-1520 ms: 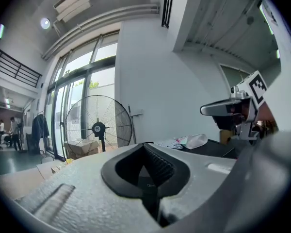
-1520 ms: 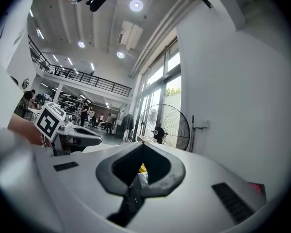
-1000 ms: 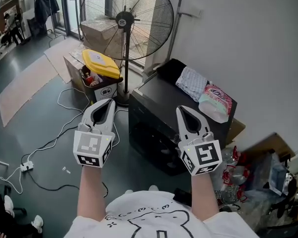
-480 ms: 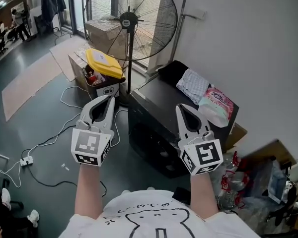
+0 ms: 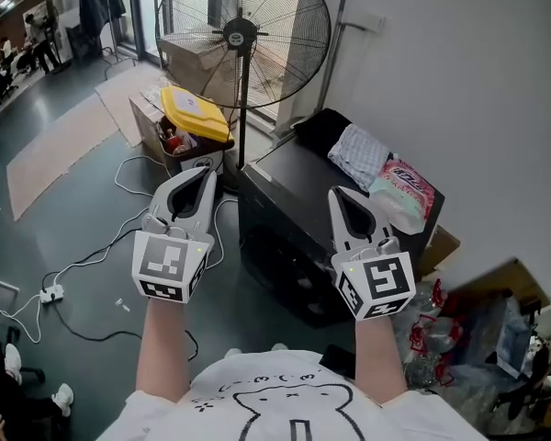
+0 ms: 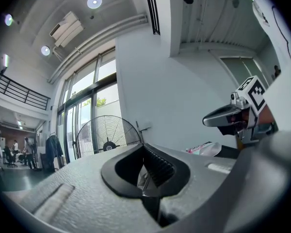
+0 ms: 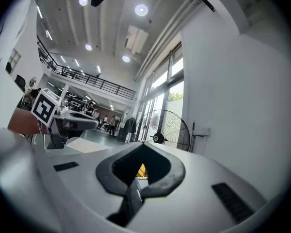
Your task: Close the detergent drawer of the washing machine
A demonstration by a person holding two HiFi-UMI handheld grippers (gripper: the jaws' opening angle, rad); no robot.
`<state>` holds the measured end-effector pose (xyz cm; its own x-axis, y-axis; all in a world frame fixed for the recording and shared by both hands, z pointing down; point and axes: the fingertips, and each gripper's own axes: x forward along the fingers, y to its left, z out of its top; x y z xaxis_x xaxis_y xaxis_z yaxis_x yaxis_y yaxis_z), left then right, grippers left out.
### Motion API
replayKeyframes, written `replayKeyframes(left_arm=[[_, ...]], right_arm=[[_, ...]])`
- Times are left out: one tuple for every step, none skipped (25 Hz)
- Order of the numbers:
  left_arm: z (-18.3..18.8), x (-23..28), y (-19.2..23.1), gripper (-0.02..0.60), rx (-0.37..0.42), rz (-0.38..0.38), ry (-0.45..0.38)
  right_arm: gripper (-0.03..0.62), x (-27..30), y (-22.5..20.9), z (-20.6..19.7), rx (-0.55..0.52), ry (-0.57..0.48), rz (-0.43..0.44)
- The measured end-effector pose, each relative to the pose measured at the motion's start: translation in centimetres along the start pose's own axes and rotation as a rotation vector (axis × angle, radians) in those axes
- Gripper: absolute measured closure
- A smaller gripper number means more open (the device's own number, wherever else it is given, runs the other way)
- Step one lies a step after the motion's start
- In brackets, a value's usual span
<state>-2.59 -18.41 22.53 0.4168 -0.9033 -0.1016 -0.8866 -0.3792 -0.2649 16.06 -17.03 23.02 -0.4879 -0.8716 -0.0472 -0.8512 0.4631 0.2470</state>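
Observation:
The washing machine point(image 5: 289, 232) is a black box-like unit on the floor by the white wall, seen from above in the head view. I cannot make out its detergent drawer. My left gripper point(image 5: 205, 173) is held level above the floor, just left of the machine's near corner, shut and holding nothing. My right gripper point(image 5: 338, 195) hovers over the machine's top, also shut and holding nothing. Each gripper view shows its own closed tips, the left gripper point(image 6: 144, 145) and the right gripper point(image 7: 142, 144), with the other gripper off to the side.
A folded cloth point(image 5: 360, 152) and a pink pouch point(image 5: 405, 189) lie on the machine's top. A large standing fan point(image 5: 243, 35) and a yellow-lidded bin point(image 5: 192, 118) stand behind it. Cables point(image 5: 78, 274) trail over the floor at left. Clutter and bottles point(image 5: 441, 324) lie at right.
The left gripper has risen slightly. The right gripper has hardly moved. Both stay shut.

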Motion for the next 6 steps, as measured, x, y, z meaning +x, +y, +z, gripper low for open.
replayKeyframes(left_arm=[[0.15, 0.01, -0.03, 0.566, -0.002, 0.000, -0.004], [0.28, -0.01, -0.07, 0.566, -0.005, 0.001, -0.008], [0.36, -0.04, -0.15, 0.565, -0.005, 0.001, -0.012], [0.40, -0.06, -0.25, 0.566, -0.005, 0.001, -0.014], [0.42, -0.08, -0.36, 0.566, -0.005, 0.001, -0.016], [0.43, -0.11, -0.49, 0.566, -0.005, 0.001, -0.018]], right_arm=[[0.595, -0.01, -0.09, -0.02, 0.001, 0.000, 0.001], [0.595, -0.05, -0.15, -0.04, 0.001, 0.000, 0.001], [0.595, -0.11, -0.19, -0.06, 0.000, 0.000, 0.002], [0.595, -0.18, -0.23, -0.10, -0.001, 0.000, 0.002], [0.595, -0.25, -0.26, -0.14, -0.001, 0.001, 0.002], [0.595, -0.33, -0.30, -0.18, 0.000, 0.001, 0.003]])
